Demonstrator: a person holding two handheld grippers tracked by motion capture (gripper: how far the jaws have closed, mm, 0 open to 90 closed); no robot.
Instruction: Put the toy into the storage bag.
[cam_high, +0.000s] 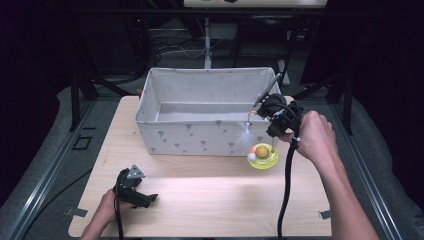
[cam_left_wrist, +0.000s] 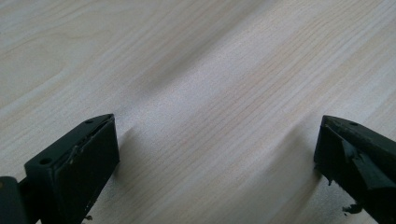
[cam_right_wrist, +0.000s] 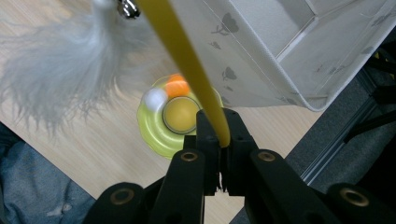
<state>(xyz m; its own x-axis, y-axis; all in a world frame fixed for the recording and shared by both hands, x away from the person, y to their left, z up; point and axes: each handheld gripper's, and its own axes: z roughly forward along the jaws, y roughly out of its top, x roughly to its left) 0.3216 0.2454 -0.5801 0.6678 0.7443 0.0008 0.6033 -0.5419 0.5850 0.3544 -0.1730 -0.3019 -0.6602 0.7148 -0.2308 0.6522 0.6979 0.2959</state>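
A yellow-green toy base (cam_high: 263, 156) carrying an orange ball (cam_right_wrist: 177, 86), a white ball (cam_right_wrist: 155, 99) and a yellow dome (cam_right_wrist: 181, 114) lies on the wooden table by the bin's front right corner. A yellow wand (cam_right_wrist: 187, 51) rises from it, ending in a white feather (cam_right_wrist: 60, 70) and a small bell (cam_right_wrist: 125, 7). My right gripper (cam_right_wrist: 219, 126) is above the base (cam_right_wrist: 156, 126) and shut on the wand; it is also in the high view (cam_high: 272, 132). My left gripper (cam_high: 150, 198) rests low over the table's front left, its jaws open (cam_left_wrist: 217, 135) with only bare wood between them.
A white fabric bin (cam_high: 200, 135) with a small grey print stands at the back middle of the table, its inside bare. In the right gripper view its wall (cam_right_wrist: 261, 56) is right next to the wand. Black frame bars and cables lie beyond the table.
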